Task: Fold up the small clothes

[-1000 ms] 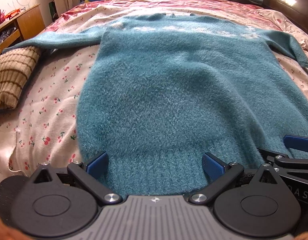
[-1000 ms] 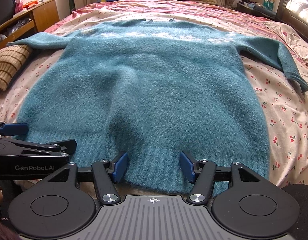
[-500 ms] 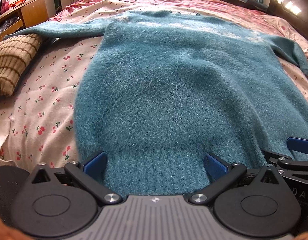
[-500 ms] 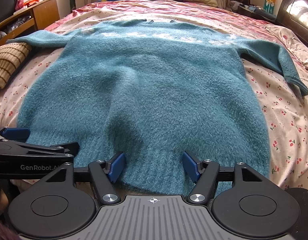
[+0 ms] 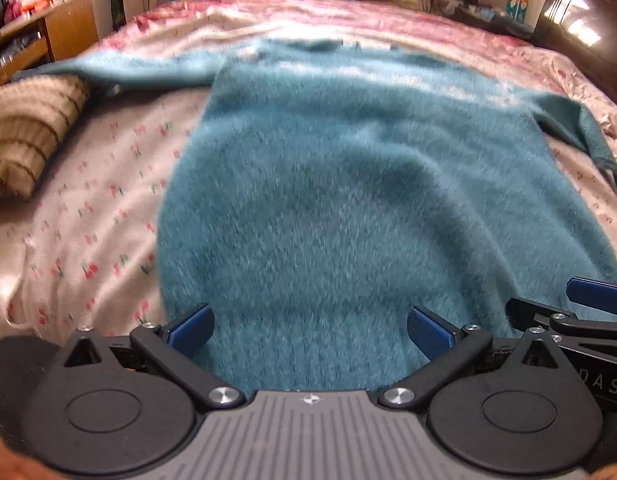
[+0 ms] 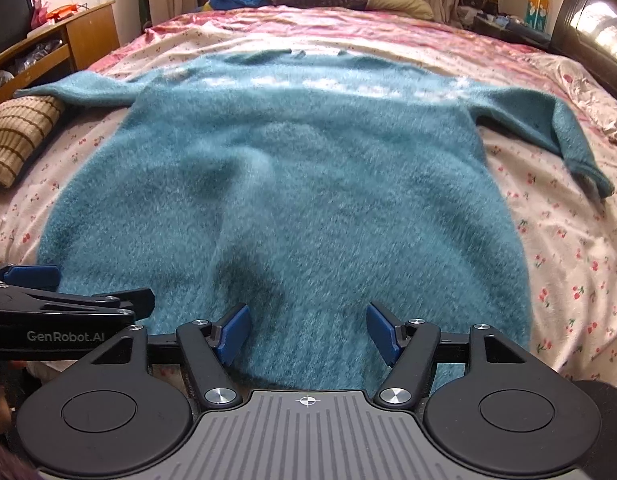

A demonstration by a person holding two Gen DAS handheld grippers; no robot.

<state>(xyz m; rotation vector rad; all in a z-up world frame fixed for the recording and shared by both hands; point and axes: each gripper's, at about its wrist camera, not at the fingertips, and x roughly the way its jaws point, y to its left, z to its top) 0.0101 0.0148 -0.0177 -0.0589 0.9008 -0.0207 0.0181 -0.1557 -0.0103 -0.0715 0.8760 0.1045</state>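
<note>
Since a second ago both of my grippers have risen a touch and eased back, so more of the bed shows beyond the hem, and the left wrist view is smeared with motion. One teal sweater (image 6: 292, 200) lies flat on the cherry-print bedsheet (image 6: 564, 248), hem toward me, neck toward the far pillows, fuzzy all over with a pale patterned band across the chest; both sleeves are spread out to the sides, the right one bent downward at the cuff. My left gripper (image 5: 310, 326) has its jaws spread wide over the ribbed hem near the sweater's left corner, nothing pinched. My right gripper (image 6: 308, 330) is spread too, somewhat narrower, straddling the hem nearer the middle, with no cloth between the blue pads (image 6: 382, 330). Two grippers, one sweater, two sleeves. One striped tan knit (image 6: 18, 136) sits folded at the left edge of the bed, just below the left cuff.
</note>
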